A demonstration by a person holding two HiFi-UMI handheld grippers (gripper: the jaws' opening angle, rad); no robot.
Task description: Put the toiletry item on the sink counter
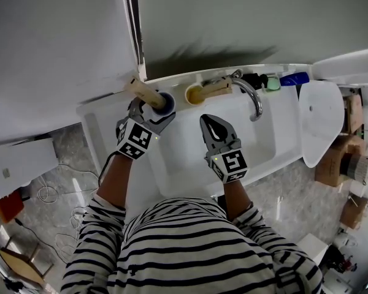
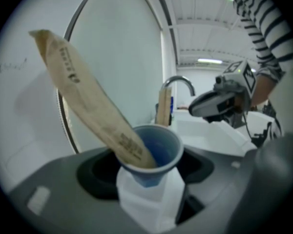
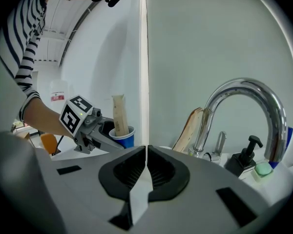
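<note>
At white sink counter (image 1: 183, 78), blue cup (image 1: 166, 101), chrome faucet (image 1: 253, 98), grey floor (image 1: 70, 144)

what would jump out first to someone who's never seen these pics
The blue cup with a tan tube sticking out, clamped in the left gripper at the back left of the sink. Next comes the right gripper, shut and empty over the sink. The chrome faucet curves just beyond it.
</note>
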